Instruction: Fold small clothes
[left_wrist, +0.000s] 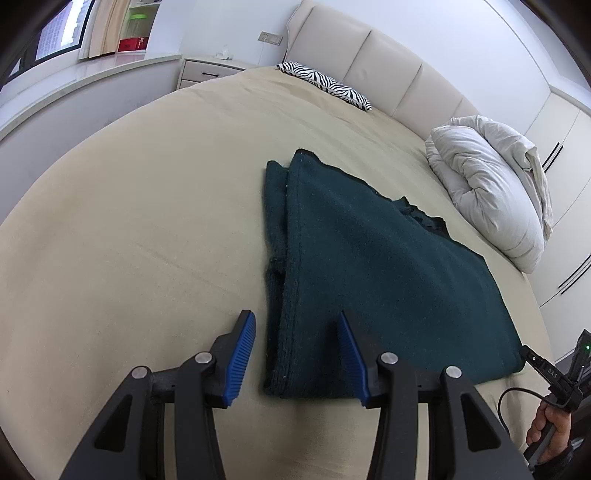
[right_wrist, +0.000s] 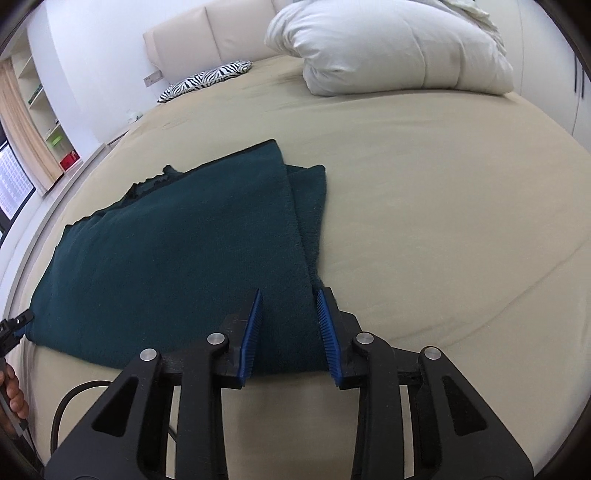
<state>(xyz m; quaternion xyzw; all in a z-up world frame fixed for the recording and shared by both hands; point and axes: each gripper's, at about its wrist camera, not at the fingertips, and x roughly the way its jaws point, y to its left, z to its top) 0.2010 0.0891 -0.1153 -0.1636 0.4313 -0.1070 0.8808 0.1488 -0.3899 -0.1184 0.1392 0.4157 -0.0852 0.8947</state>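
Left wrist view shows the dark green cloth (left_wrist: 369, 266) lying folded flat on the beige bed (left_wrist: 129, 240), with the left gripper (left_wrist: 295, 354) at its near left corner, blue pads apart and the folded edge between them, though I cannot tell whether they press it. Right wrist view has the right gripper (right_wrist: 290, 332) at the near right corner, its pads narrower and straddling that edge, contact likewise unclear. Only the letters "DAS" can be read, on the right gripper's black body at the left view's right edge, above a hand (left_wrist: 550, 432).
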